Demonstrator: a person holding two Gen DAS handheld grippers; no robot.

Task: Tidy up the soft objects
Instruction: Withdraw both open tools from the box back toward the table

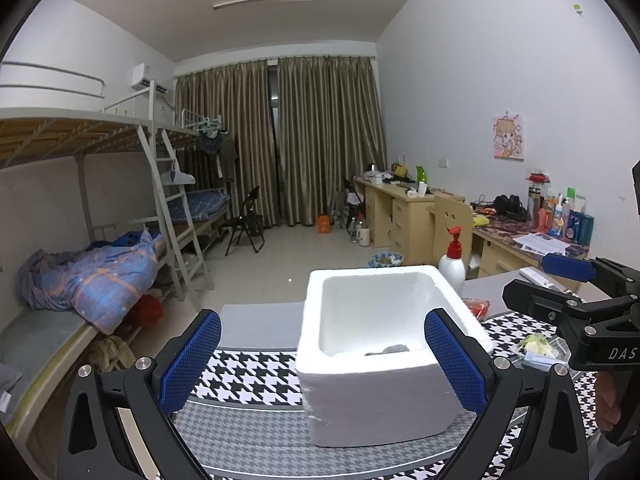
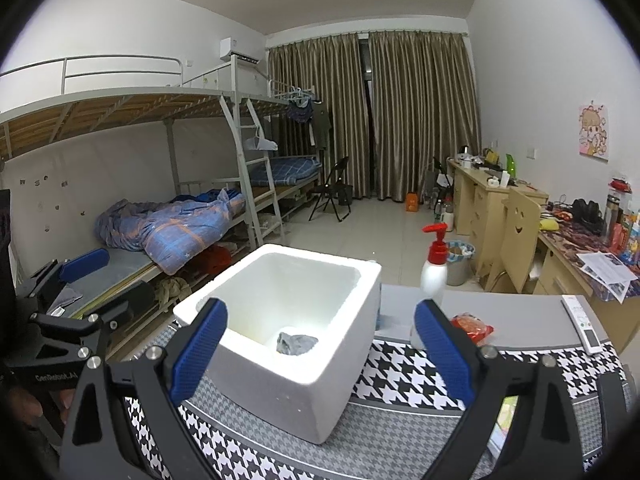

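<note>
left gripper [image 1: 322,364] wide, empty | right gripper [image 2: 320,352] wide, empty | foam box [image 2: 304,380]: perhaps grey cloth [image 2: 296,343]

Both grippers spread wide, holding nothing.
The left gripper [image 1: 322,360] and right gripper [image 2: 320,354] hover level, side by side.
</note>
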